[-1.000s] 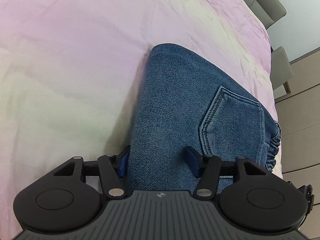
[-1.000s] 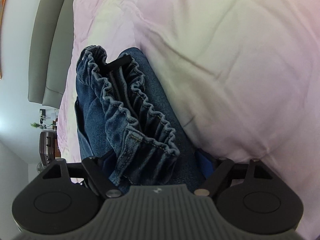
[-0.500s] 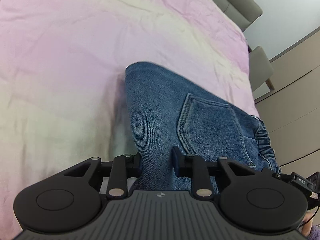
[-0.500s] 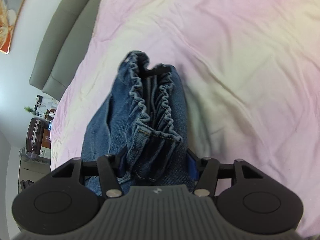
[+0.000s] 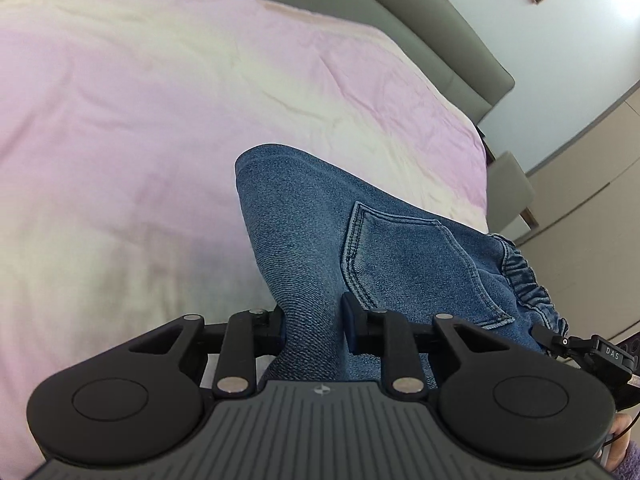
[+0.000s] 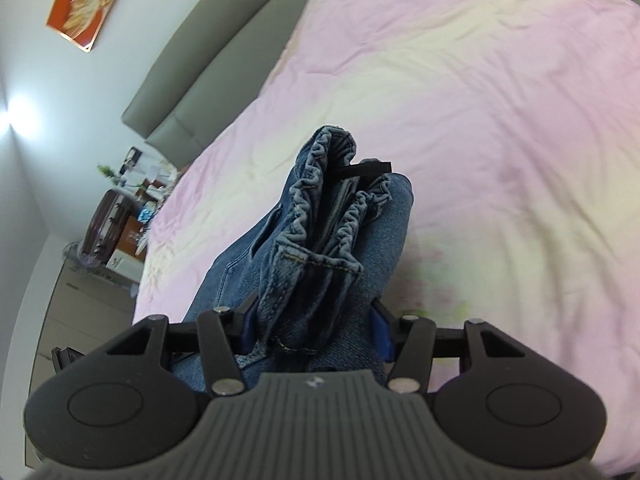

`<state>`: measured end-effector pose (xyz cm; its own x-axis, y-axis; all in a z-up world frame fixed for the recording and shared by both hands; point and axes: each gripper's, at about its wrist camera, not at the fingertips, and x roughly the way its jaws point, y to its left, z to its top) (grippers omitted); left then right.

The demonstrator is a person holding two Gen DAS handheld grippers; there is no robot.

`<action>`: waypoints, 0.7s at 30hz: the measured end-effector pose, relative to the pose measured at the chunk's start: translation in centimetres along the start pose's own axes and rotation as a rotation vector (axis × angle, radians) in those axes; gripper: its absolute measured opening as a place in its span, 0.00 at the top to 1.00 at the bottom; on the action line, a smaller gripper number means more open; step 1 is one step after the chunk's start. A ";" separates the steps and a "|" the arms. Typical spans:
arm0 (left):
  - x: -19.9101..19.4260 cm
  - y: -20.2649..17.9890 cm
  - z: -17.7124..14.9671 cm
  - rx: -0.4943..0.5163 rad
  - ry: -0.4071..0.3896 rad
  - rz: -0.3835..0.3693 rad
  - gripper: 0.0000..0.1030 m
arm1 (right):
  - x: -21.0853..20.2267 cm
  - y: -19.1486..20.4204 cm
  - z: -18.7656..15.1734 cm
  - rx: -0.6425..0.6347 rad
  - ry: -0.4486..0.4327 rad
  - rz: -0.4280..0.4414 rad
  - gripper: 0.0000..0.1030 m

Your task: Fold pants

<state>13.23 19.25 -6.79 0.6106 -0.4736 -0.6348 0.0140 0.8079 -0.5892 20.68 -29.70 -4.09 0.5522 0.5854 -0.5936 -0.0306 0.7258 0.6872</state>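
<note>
Jaws of both grippers, left gripper and right gripper, clamp folded jeans, waistband rightward.

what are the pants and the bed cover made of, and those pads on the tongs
Pants: blue denim, matte, with a twill grain, stitched pocket and gathered elastic waistband. Bed cover: thin woven cloth, likely cotton, pink fading to cream, finely creased. Blue pads on the right tongs: seemingly rubber or soft plastic. Left tongs look like matte black plastic.
</note>
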 end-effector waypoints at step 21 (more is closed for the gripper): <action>-7.3 15.7 12.8 0.103 -0.020 0.213 0.73 | 23.4 14.1 -3.0 0.020 0.140 0.192 0.51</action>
<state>19.11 39.93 -5.01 0.6237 -0.2829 -0.7286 -0.0362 0.9208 -0.3884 30.65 -4.65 -9.54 0.4168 0.7577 -0.5022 -0.1065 0.5894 0.8008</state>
